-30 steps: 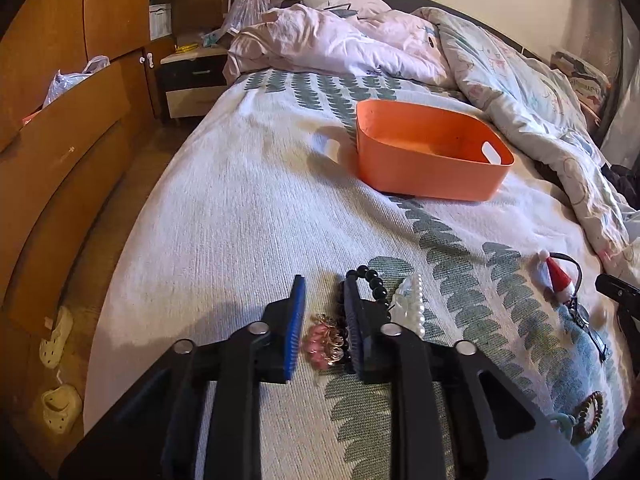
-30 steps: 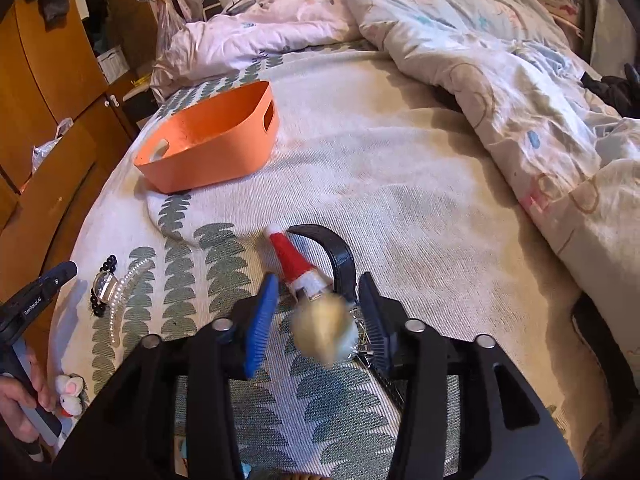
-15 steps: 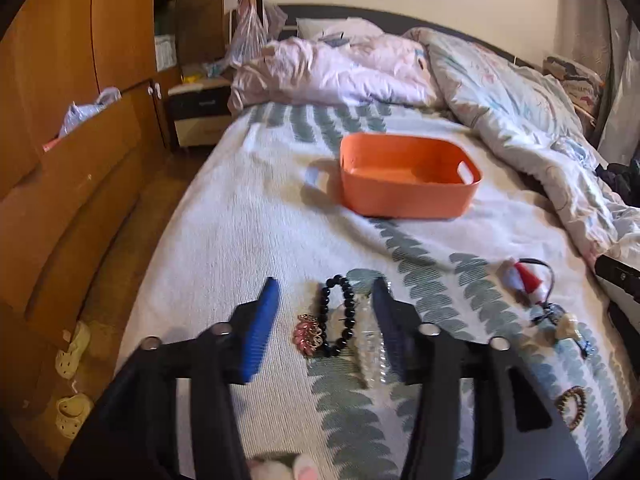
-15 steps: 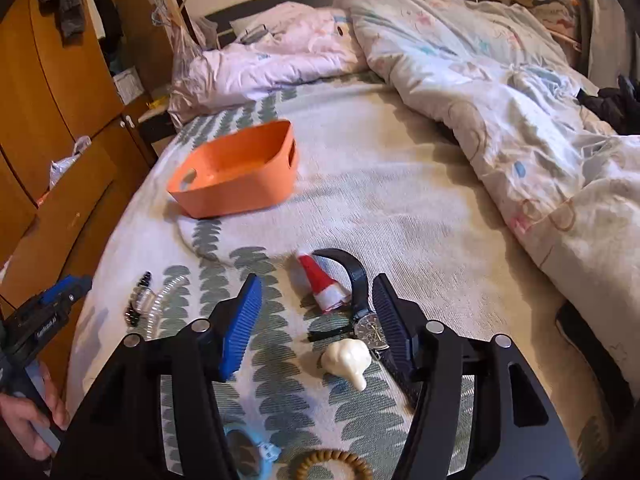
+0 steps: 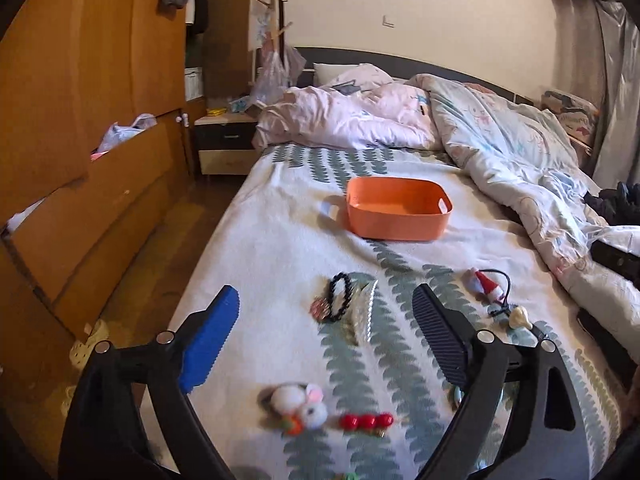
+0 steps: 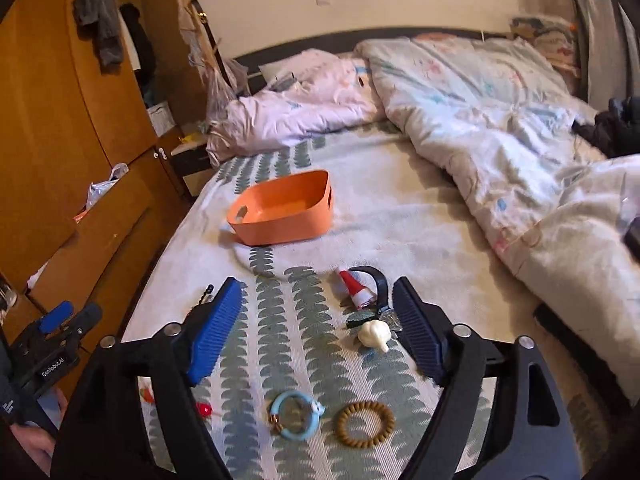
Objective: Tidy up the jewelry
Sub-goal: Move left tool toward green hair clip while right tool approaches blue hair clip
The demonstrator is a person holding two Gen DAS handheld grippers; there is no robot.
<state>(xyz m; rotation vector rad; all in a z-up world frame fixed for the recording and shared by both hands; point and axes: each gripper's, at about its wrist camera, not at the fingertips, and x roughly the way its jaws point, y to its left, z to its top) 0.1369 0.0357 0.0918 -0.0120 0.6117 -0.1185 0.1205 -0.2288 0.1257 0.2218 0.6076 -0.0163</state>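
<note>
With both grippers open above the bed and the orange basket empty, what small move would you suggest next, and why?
Probably lower the left gripper onto the black bead bracelet and close on it. Both it and the right gripper hold nothing, their jaws having just opened, the orange basket looks empty, and the bracelet lies nearly centred ahead of its jaws.

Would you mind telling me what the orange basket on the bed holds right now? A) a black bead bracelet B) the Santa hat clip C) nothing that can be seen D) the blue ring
C: the orange basket shows only bare floor in both views, while the black bead bracelet, Santa hat clip and blue ring lie on the bedspread.
</note>
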